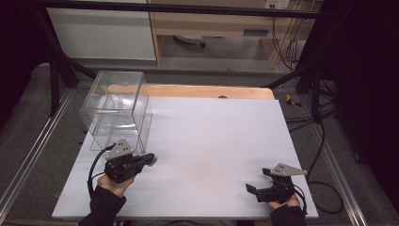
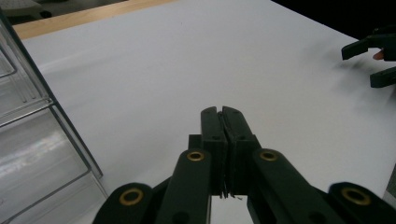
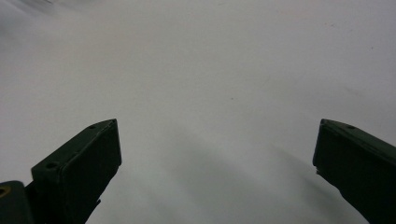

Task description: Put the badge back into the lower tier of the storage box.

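High view is showing us the left gripper (image 1: 151, 160) near the left edge of the white table (image 1: 211, 141), just this side of the clear plastic drawer box (image 1: 117, 106). We are holding that gripper low over the sheet, its tips pointing toward the right, and the box is standing just beyond it at the far left of the table, close to but apart from the gripper as far as we can tell. In the left gripper view we are seeing its two black jaws pressed flat together with nothing between them, and the box's transparent wall and drawer front (image 2: 32, 140) are sitting just to the left of them.

We are keeping the right gripper (image 1: 256, 183) at the near right corner of the table, well apart from the box, pointing left. In the right gripper view its jaws are standing wide apart over bare white surface, gripping nothing. From the left gripper view the right gripper's spread tips (image 2: 373, 63) are showing at the far right edge.
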`<act>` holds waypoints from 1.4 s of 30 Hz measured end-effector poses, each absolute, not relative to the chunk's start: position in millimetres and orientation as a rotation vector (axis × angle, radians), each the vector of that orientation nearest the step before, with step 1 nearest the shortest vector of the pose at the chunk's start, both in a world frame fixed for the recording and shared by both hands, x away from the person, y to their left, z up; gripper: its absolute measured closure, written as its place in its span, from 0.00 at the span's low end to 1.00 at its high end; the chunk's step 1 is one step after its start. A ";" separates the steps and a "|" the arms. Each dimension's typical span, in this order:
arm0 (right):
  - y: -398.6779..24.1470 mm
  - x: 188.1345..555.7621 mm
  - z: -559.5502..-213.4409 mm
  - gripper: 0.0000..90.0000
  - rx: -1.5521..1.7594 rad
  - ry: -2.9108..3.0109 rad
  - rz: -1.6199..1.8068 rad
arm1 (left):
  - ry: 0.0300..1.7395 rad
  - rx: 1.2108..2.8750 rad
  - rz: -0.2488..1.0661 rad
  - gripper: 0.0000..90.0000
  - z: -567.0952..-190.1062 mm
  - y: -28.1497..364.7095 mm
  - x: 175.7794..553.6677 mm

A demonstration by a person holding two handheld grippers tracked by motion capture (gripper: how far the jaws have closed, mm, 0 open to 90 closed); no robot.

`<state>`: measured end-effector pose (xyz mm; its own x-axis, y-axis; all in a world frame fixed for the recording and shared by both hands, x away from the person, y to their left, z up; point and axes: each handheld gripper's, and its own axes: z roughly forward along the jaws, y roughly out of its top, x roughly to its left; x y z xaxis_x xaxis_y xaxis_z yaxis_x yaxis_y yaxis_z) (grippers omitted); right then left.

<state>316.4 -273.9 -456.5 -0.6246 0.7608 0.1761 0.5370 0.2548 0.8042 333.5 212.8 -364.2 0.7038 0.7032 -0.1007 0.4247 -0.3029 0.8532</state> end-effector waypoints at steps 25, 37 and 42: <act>-273.8 316.3 -456.5 0.02 1.212 2.279 1.303 | 0.885 1.870 0.402 0.98 -351.2 231.1 330.7; -273.7 316.5 -456.7 0.02 1.208 2.282 1.300 | 0.896 1.836 0.428 0.98 -344.0 241.8 328.7; -273.8 316.4 -456.5 0.02 1.207 2.283 1.301 | 0.904 1.817 0.440 0.98 -340.6 247.7 327.7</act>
<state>316.4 -273.8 -456.5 -0.6258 0.7603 0.1741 0.5374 0.2585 0.8028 327.7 247.7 -340.6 0.6523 0.7506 -0.1058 0.3800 -0.2030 0.9024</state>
